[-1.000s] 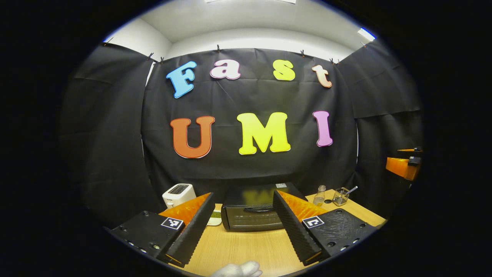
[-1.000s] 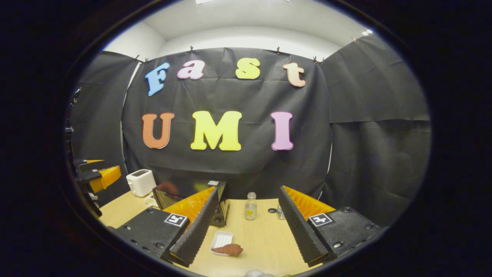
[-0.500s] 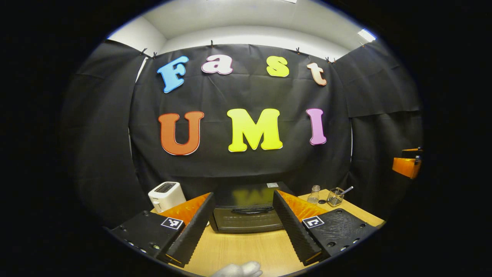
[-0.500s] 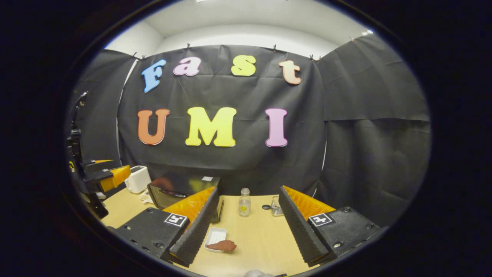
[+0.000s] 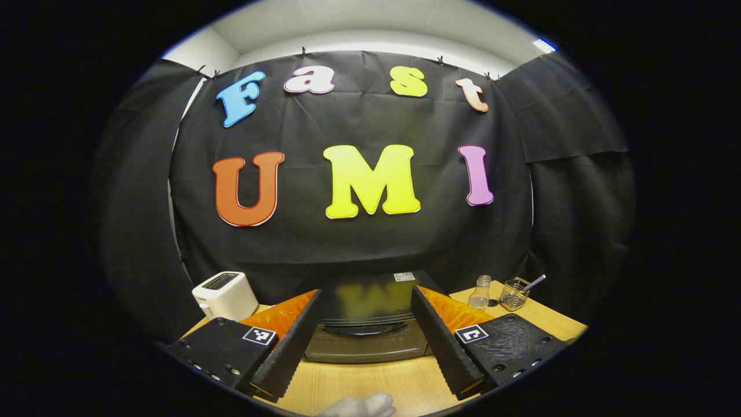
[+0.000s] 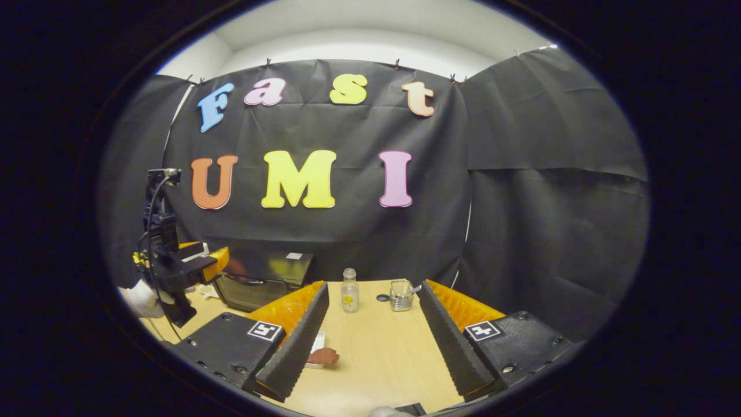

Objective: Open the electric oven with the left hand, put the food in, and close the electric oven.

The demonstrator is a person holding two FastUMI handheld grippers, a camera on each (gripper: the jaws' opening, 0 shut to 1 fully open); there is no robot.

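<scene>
We see both jaws wide open, empty; left gripper [image 5: 366, 336] may miss oven [image 5: 366, 330] handle [image 5: 365, 329], sliding off.

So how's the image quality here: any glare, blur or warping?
Left gripper view: fisheye bends the table edge; the oven top mirrors a blurry yellow glare. Right gripper view: the same bulge, sharp on the bottle, dim toward the left gripper.

Glossy dark oven [image 5: 366, 324], pale wood-grain table [image 6: 376, 353], clear glass bottle [image 6: 349, 291], wire basket [image 5: 514, 294]
</scene>
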